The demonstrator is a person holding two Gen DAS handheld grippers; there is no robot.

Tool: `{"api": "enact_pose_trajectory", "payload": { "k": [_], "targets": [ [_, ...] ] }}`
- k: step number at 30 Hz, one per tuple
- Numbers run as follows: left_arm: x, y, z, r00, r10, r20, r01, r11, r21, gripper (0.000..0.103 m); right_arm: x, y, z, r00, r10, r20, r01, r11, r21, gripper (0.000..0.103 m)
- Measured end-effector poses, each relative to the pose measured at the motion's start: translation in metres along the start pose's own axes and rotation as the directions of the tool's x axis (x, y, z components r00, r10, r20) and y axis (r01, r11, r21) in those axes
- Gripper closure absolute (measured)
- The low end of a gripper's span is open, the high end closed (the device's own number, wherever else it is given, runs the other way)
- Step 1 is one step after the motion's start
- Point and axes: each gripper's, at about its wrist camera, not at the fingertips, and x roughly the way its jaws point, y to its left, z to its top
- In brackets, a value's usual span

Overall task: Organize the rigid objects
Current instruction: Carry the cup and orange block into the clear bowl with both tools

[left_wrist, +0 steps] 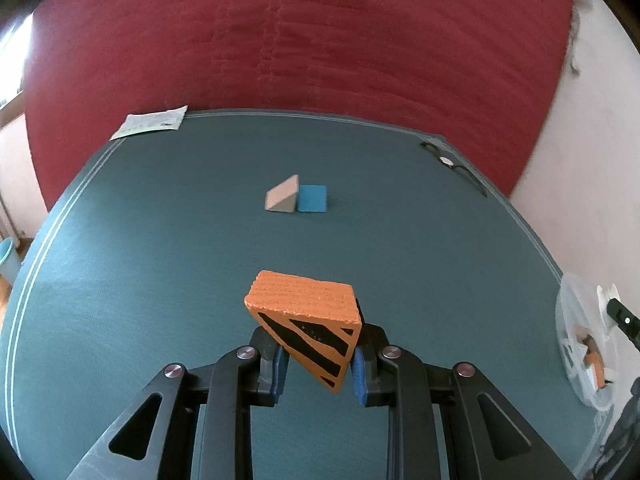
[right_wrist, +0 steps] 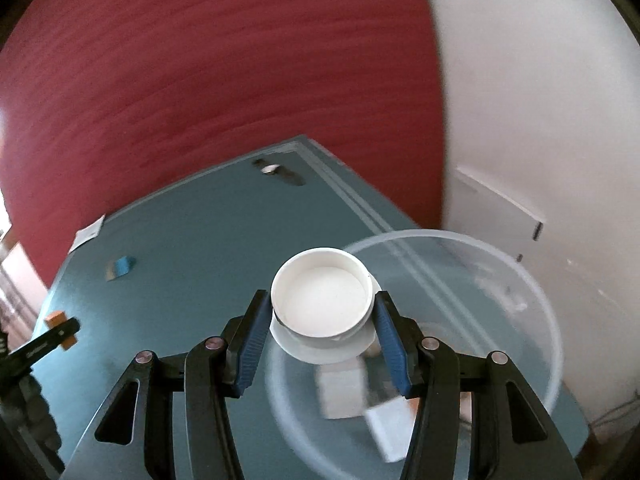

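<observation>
Your left gripper (left_wrist: 318, 364) is clamped on an orange wedge with black stripes (left_wrist: 308, 322), held above the teal bench (left_wrist: 160, 260), angled down toward a grey wedge (left_wrist: 282, 199) touching a blue block (left_wrist: 313, 199) with open cloth around them. Only your right view shows your right gripper (right_wrist: 320, 344) clamped on a white round cup (right_wrist: 323, 298) over the clear bowl (right_wrist: 532, 280) at the bench's edge

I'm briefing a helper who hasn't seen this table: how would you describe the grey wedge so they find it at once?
Start from the teal table in front of the red curtain. Near its middle two small blocks sit side by side, touching. The grey wedge is the left one in the left wrist view, with a pale sloping face, unlike the flat blue block beside it.
</observation>
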Motion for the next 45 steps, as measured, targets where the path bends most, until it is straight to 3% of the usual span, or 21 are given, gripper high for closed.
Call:
{"api": "enact_pose_trajectory", "payload": {
  "k": [14,18,23,31,37,45],
  "targets": [
    [-0.001,-0.050,0.000,0.999,-0.045,-0.022,0.046,0.997,0.067,0.076,-0.002,-0.074,0.009,0.994,-0.107,0.022,0.104,0.989,0.105,0.049],
    [-0.002,-0.069,0.001,0.998,-0.059,-0.020,0.061,0.993,0.100,0.076,-0.001,-0.088,0.008,0.994,-0.107,0.022,0.103,0.985,0.136,0.039],
    [-0.001,-0.095,0.001,0.996,-0.088,-0.034,0.092,0.986,0.141,0.076,-0.003,-0.099,0.003,0.993,-0.109,0.034,0.102,0.982,0.160,0.039],
    [0.006,-0.142,-0.004,0.986,-0.151,-0.074,0.163,0.962,0.219,0.076,-0.009,-0.103,-0.004,0.989,-0.131,0.069,0.119,0.980,0.158,0.039],
    [0.013,-0.179,-0.008,0.967,-0.222,-0.122,0.248,0.931,0.267,0.076,-0.015,-0.101,-0.008,0.985,-0.145,0.095,0.131,0.982,0.137,0.039],
    [0.017,-0.217,-0.009,0.950,-0.273,-0.152,0.309,0.896,0.320,0.076,-0.014,-0.106,-0.008,0.986,-0.142,0.090,0.128,0.981,0.143,0.039]
  ]
}}
